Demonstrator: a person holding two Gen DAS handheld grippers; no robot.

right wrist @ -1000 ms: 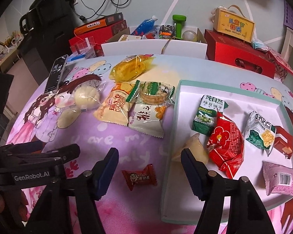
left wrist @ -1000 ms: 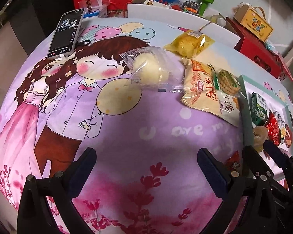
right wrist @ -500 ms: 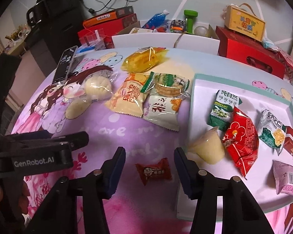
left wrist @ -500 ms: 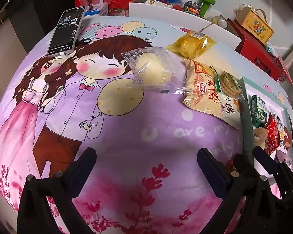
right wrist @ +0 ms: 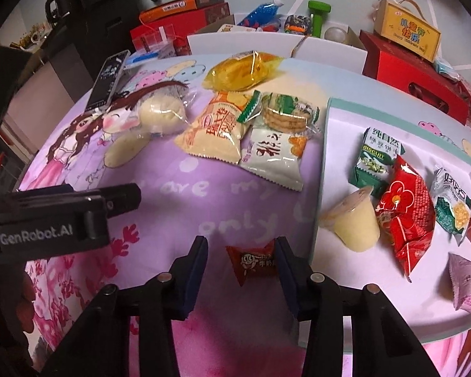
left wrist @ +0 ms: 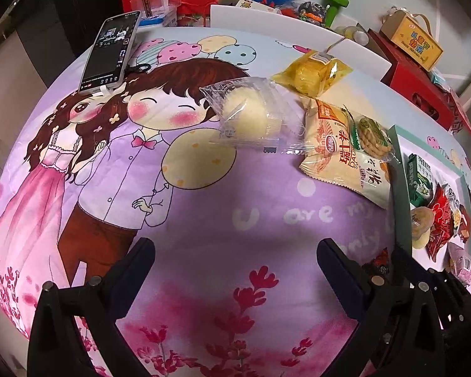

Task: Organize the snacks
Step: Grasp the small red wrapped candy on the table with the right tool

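A small red wrapped candy lies on the purple cartoon cloth beside the tray. My right gripper is open and straddles it: the right finger touches the wrapper's end and the left finger stands a little apart. In the left wrist view the same candy shows just left of the right gripper's dark fingers. My left gripper hangs wide open over bare cloth with nothing between its fingers. The white tray with a teal rim holds a jelly cup, a green biscuit pack and a red packet.
Loose on the cloth behind are a wrapped bun, a yellow packet, an orange-cream packet, a cookie pack and a white packet. A phone lies far left. Red boxes and clutter line the back edge.
My right gripper has moved forward and down over the red candy, and its jaws have narrowed around it. The left gripper has stayed almost still, open.
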